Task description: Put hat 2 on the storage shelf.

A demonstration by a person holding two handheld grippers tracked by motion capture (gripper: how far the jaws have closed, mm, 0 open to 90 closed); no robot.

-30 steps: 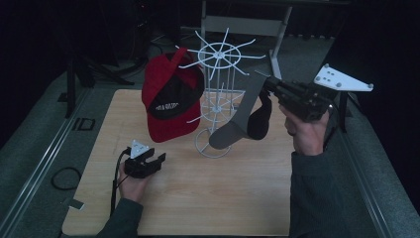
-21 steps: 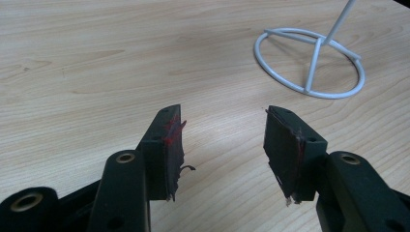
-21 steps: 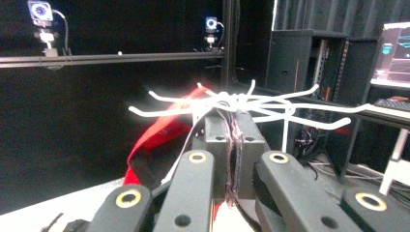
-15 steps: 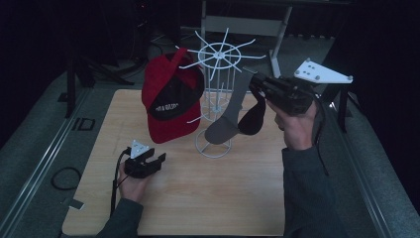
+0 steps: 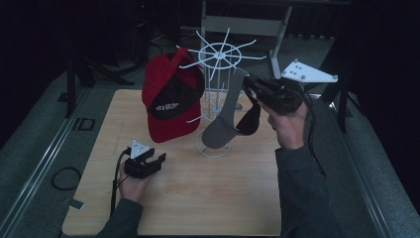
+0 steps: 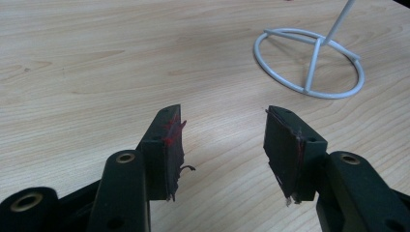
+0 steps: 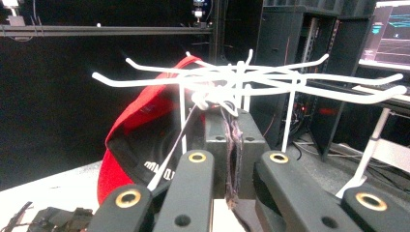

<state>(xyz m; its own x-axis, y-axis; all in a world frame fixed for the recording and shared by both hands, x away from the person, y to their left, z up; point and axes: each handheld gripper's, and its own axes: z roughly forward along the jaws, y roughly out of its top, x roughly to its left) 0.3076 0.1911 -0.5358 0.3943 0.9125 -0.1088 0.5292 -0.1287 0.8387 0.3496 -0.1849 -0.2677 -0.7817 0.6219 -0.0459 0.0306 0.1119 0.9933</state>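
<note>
The right gripper point(image 5: 246, 84) is clamped on the soft, light grey cap point(image 5: 223, 121); grip its strap. The left gripper point(image 5: 154, 161) jaws stand apart.

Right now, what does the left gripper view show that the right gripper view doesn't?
Left gripper view: the open left tool over the wooden table, beside the ring base. Right gripper view: the right tool shut on the grey cap, the red cap hanging, the hooks. Shared: the same white rack, bottom versus top.
</note>
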